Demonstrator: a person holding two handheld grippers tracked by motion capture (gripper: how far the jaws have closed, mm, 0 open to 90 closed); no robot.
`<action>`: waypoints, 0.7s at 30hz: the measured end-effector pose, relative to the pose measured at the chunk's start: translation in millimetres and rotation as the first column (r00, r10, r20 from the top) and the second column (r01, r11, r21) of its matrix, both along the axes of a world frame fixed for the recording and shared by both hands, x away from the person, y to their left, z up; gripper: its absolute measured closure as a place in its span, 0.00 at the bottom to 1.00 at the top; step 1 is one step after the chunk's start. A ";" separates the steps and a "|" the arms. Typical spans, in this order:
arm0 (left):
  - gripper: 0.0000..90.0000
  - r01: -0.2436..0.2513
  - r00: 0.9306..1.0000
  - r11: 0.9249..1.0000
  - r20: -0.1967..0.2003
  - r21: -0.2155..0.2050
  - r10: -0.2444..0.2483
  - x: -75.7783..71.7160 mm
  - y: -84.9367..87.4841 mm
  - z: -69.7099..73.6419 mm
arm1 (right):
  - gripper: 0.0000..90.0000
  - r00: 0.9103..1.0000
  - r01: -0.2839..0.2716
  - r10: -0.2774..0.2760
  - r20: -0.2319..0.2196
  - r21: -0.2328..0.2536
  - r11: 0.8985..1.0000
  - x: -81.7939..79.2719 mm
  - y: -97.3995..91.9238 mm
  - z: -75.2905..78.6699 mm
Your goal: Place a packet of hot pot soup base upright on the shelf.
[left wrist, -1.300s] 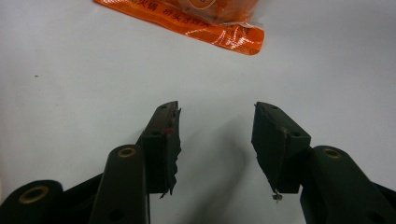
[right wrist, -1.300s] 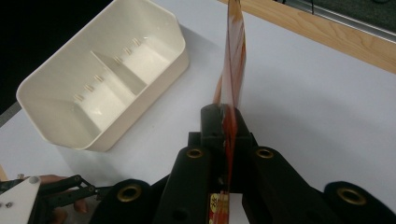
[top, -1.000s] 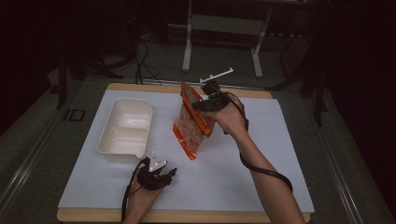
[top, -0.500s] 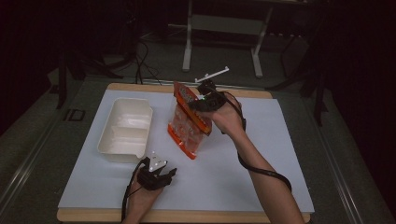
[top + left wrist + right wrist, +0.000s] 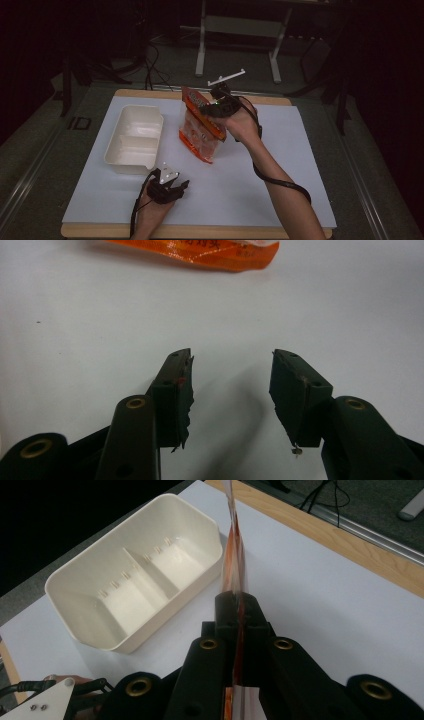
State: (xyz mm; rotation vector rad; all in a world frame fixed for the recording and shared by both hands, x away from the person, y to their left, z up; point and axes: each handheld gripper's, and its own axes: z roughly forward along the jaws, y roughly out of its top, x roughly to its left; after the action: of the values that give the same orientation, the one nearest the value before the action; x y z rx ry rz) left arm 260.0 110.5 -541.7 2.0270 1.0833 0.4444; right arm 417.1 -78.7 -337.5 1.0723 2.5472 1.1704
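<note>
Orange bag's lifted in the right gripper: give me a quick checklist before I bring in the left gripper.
1. Right gripper shut on the top edge of the orange bag: ok.
2. Bag's bottom corner near or on the white mat, touching or not: cannot tell.
3. Left gripper open, nothing between its jaws: ok.
4. Left gripper low on the mat with a bare stretch of mat between it and the bag: ok.
5. Tray upright, both compartments empty, left of the bag: ok.
6. Bag sealed or already open at the top: cannot tell.
</note>
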 end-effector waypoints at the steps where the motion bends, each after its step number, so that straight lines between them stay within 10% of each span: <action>1: 0.57 0.000 1.000 1.000 0.000 0.000 0.000 0.0 0.0 0.0 | 1.00 1.000 0.000 0.000 0.003 0.003 1.000 0.0 0.0 0.4; 21: 0.57 0.001 1.000 1.000 0.001 -0.001 -0.001 0.0 0.5 0.1 | 1.00 1.000 -0.010 0.009 0.017 0.024 1.000 -2.1 7.3 4.8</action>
State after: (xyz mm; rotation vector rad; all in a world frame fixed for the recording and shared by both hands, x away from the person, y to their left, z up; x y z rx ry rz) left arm 260.0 111.0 -541.6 2.0259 1.0819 0.4441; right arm 415.0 -71.4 -332.7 1.0518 2.5347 1.2099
